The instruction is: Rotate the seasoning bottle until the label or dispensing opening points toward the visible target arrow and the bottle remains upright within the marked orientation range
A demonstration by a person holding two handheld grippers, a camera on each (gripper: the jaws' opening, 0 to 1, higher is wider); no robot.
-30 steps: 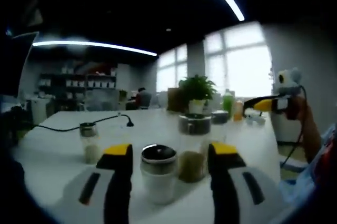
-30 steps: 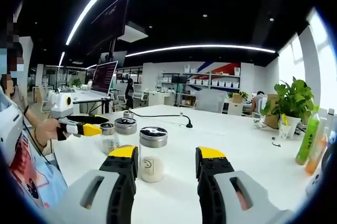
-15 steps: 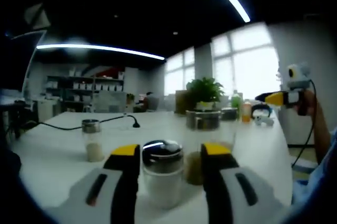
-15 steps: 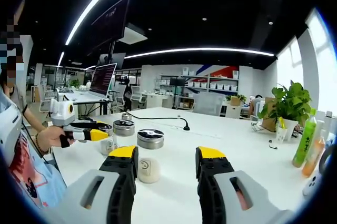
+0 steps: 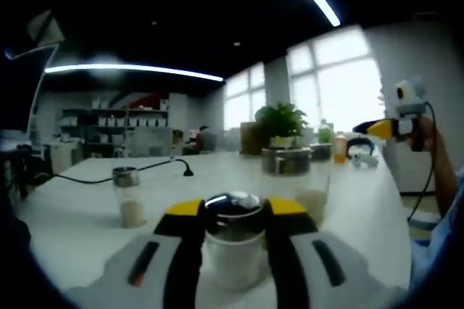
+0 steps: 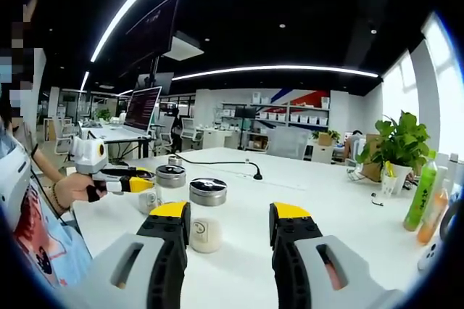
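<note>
Here, nearest to us in the left gripper view, our left gripper [image 5: 233, 231] has its two yellow-tipped jaws drawn in against the sides of the seasoning bottle [image 5: 233, 247], a clear jar with a dark metal cap and pale contents, standing upright on the white table [image 5: 80, 229]. We judge the grasp as made, or very nearly so; whether the pads truly press the glass we cannot tell for certain. The turning itself looks still to do. We see no target arrow or marked range on the table, so we cannot say how far the label must go.

In the right gripper view our right gripper [image 6: 230, 223] is spread wide and holds nothing, its jaws level above the table. Between them, a little beyond the tips, stands a bottle [image 6: 207, 212] with a metal cap and a small round label facing us. Further left, a hand [image 6: 72, 189] holds the left gripper about a smaller jar, forearm roughly level with the table edge.

Beyond, in the left gripper view, a small shaker [image 5: 127, 194] stands well apart to the left, another capped jar [image 5: 290, 171] just behind, and a black cable [image 5: 123, 171] trails across. Farthest off are a potted plant [image 5: 281, 124] and the windows.
</note>
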